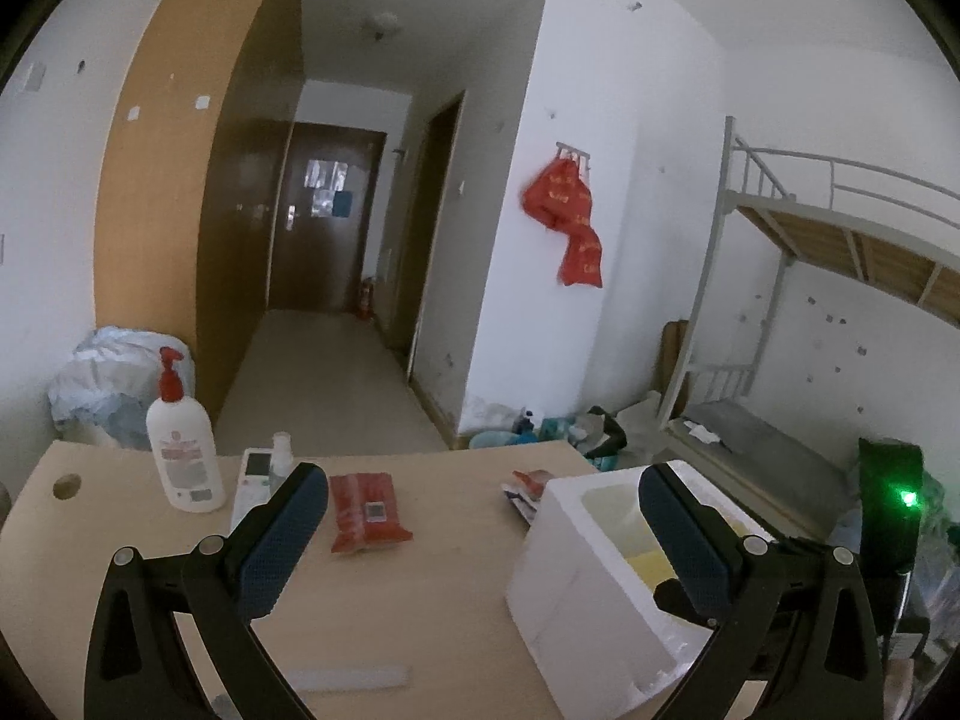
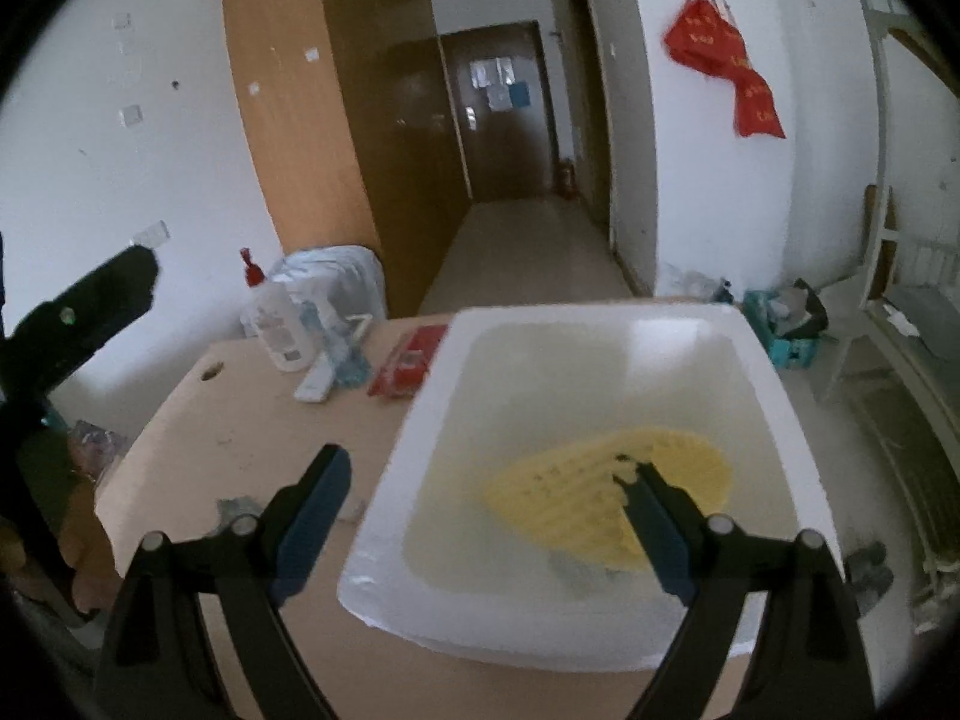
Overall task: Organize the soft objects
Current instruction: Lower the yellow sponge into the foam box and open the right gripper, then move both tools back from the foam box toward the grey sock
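White foam box (image 2: pixel 600 360) sits at the table's (image 1: pixel 420 600) right end. Left of box: red pack (image 1: pixel 367 513), then remote (image 1: pixel 252 486) and lotion bottle (image 1: pixel 183 450); more packets (image 1: pixel 525 489) touch its far-left corner. Yellow mat (image 2: pixel 606 492) lies inside box. Right gripper (image 2: pixel 480 480) spread wide, empty, straddling the box's left wall, one finger over the mat. Left gripper (image 1: pixel 480 498) also spread, empty, red pack just inside its left finger.

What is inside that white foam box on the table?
A yellow ribbed soft thing lies on the bottom of the white foam box. The right claw has one finger in front of it, hiding part; the rest of the floor looks bare.
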Demonstrator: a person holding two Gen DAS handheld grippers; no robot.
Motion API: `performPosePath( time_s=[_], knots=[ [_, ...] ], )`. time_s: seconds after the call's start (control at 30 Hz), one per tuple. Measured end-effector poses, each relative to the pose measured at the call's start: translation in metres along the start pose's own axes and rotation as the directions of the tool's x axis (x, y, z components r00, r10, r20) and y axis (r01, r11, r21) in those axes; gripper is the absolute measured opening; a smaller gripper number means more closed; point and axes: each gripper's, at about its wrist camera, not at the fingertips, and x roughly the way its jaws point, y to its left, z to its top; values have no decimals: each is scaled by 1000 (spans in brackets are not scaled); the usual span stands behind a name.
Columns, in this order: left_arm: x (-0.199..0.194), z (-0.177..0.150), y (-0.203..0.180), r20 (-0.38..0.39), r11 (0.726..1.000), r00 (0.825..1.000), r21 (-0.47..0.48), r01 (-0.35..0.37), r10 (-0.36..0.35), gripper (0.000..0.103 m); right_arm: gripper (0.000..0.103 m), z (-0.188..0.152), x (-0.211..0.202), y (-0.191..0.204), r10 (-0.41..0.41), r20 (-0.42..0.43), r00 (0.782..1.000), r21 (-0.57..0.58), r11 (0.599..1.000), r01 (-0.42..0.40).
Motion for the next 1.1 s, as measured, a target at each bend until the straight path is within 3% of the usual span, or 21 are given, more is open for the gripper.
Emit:
performPosePath(
  time_s=[0.3,0.43,0.73,1.1],
  knots=[
    [-3,-2,8,-12,1000,1000,-14,24,-25,103,94,-7,-32,-5,-110,46,993,4,994,109],
    [-4,-5,10,-20,999,999,-1,40,-40,103,95,-6,-49,-7,-96,100,990,26,995,94],
    [-13,-9,9,-17,999,999,1,41,-41,103,95,-9,-49,2,-71,106,992,2,997,71],
    [-44,-17,21,0,1000,1000,18,-6,6,103,103,-17,-63,27,-20,178,984,-23,999,24]
  ],
)
